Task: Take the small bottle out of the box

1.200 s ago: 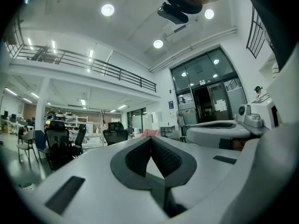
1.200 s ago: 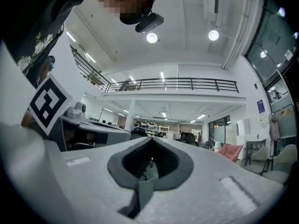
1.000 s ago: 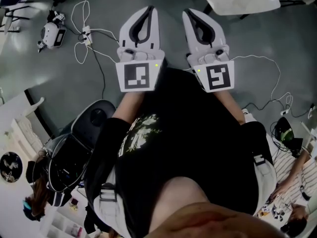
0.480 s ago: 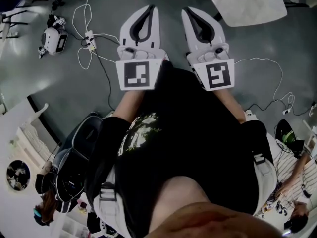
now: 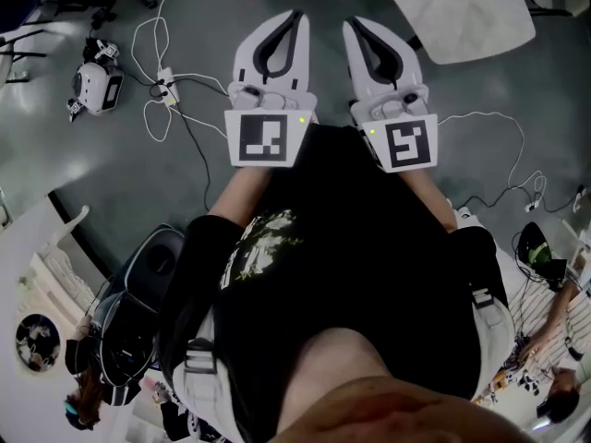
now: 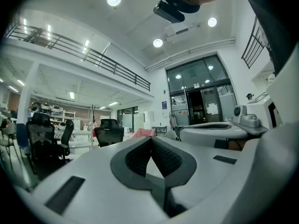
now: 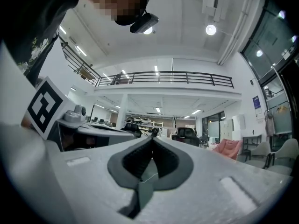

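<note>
No box or small bottle shows in any view. In the head view I hold both white grippers side by side in front of a black shirt, above a grey floor. The left gripper (image 5: 295,15) has its jaws closed tip to tip with nothing between them. The right gripper (image 5: 350,23) is likewise shut and empty. In the left gripper view the left gripper (image 6: 151,138) points level into a big hall, its dark pads meeting. In the right gripper view the right gripper (image 7: 153,139) also points into the hall, pads together, and the left gripper's marker cube (image 7: 45,106) shows at the left.
A white table top (image 5: 462,7) lies on the far right of the floor. Cables and a power strip (image 5: 166,86) trail at the left, beside a small white device (image 5: 92,79). A black bag (image 5: 138,293) sits at lower left. Office chairs (image 6: 44,136) stand in the hall.
Both grippers stay shut and empty. The left gripper has shifted slightly right, and the floor and bag have slid a little as the head turned.
</note>
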Available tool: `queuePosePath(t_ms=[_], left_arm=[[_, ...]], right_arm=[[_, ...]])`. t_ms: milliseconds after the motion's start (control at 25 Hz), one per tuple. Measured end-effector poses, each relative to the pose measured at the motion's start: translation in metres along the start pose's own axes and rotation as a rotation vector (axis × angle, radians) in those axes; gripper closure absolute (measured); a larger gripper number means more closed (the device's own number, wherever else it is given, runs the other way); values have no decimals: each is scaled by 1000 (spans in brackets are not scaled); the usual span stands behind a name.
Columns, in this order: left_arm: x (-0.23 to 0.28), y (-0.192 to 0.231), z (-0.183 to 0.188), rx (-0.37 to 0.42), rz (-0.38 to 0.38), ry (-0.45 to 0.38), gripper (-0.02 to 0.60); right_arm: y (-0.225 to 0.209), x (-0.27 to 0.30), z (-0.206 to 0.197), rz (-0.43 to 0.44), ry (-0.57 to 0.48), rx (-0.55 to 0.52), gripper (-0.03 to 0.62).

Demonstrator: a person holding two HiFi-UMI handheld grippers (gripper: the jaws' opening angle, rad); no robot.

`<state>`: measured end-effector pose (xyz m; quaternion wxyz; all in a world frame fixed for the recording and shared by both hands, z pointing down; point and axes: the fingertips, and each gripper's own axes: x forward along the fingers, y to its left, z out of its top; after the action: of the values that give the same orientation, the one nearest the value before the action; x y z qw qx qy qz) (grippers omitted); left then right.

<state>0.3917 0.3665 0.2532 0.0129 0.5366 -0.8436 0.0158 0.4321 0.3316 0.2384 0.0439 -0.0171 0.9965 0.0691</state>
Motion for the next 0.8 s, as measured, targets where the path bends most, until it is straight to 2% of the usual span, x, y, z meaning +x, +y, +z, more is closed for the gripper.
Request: queuePosePath(t_ms=[200,480,800], left_arm=[[-2,15,-2,-18,20,-19,568],[-3,20,-8,-33,50,11,568],[12,53,-10,-5,115,35,568]], right_arm=[[5,7,-2,4,7,-10,599],[5,15,-5,38,15,24,599],[0,60,-16,106,6,56,599]])
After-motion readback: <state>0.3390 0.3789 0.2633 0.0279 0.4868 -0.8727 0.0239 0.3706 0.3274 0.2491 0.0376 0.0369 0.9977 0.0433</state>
